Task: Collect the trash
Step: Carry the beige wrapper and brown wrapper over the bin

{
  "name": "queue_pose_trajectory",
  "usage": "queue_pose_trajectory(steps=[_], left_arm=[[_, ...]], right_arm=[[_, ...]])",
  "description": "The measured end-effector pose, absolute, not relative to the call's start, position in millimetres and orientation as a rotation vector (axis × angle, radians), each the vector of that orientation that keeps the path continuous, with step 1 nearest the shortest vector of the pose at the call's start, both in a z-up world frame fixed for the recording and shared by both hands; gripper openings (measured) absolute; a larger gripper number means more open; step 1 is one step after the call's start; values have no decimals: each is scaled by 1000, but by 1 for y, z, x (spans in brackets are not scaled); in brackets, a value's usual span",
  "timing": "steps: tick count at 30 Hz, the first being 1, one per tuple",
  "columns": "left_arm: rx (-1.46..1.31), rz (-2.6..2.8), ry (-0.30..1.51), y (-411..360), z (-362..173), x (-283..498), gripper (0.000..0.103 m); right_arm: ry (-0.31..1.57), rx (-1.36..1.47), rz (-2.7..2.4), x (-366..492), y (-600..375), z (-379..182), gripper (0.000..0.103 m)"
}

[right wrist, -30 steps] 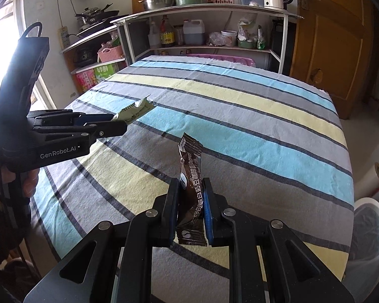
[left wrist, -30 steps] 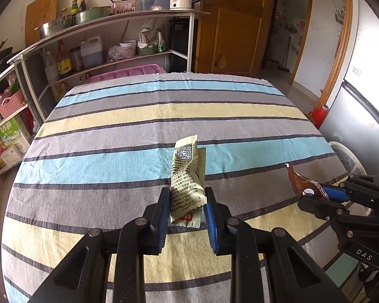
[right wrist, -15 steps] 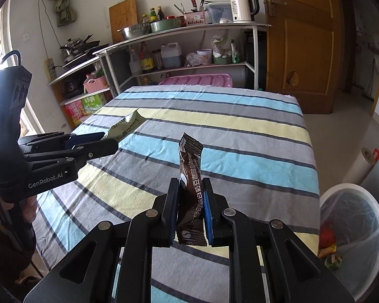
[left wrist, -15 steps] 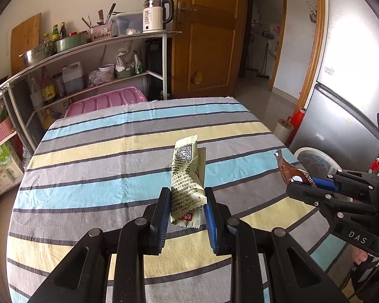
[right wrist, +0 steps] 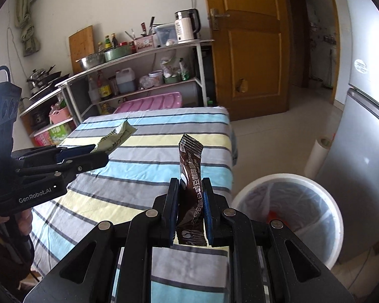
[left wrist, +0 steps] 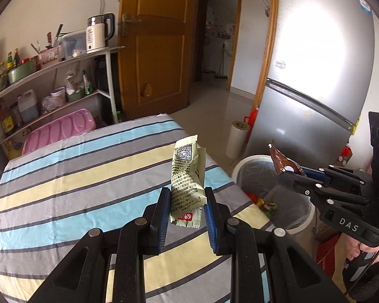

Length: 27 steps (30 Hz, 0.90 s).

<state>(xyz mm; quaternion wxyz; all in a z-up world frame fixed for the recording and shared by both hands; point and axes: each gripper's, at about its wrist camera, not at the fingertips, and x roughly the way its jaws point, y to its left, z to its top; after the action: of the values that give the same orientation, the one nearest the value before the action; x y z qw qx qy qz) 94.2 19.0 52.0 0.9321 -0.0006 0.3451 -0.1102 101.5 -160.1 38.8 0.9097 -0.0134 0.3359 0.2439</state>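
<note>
Your right gripper [right wrist: 190, 207] squeezes a thin, shiny brown wrapper [right wrist: 190, 176] standing straight up. The round white trash bin [right wrist: 288, 217] sits low on the right of that frame, nearer this hand. Your left gripper [left wrist: 187, 209] pinches a crinkly pale green wrapper [left wrist: 188, 176], also upright, over the striped tablecloth [left wrist: 75, 176].

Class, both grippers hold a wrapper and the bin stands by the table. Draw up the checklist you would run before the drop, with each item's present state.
1. Left gripper shut on green wrapper: ok.
2. Right gripper shut on brown wrapper: ok.
3. White bin open, liner in place: ok.
4. Brown wrapper directly over the bin mouth: cannot tell.
5. Green wrapper over the bin: not ok, it hangs above the striped tablecloth.
6. Room left in the bin: ok, little trash inside.
</note>
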Motion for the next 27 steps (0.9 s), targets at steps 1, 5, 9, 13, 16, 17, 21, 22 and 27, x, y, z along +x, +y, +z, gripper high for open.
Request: queue_pose_trajectory(steps=[1,5,9,13,16,17,21,22,27], left_arm=[[5,-243,705,10,52,98,26],[10,-306,718,-20,52,112,26],[27,-347,724,-47,53,125,26],[40,-393,729,-72,52,136,26],[41,-420,739,-89,49,147,26],[46,-429,742,-95,47,149,26],[52,-466,780,-116,28,158,27],[58,-469,796,-121,21,161,27],[93,-457,852,-135,-9,167,27]], right_arm=[[692,-22,481,103,-169,40,18],[691,0,403,106,-200,44,18],[687,13,340,106,-232,50,18],[681,18,305,107,-248,55,18],[674,28,273,110,-265,58,18],[680,36,264,113,-271,58,18],[704,47,220,119,-286,48,18],[719,58,213,121,-289,42,18],[790,66,181,130,-303,14,18]])
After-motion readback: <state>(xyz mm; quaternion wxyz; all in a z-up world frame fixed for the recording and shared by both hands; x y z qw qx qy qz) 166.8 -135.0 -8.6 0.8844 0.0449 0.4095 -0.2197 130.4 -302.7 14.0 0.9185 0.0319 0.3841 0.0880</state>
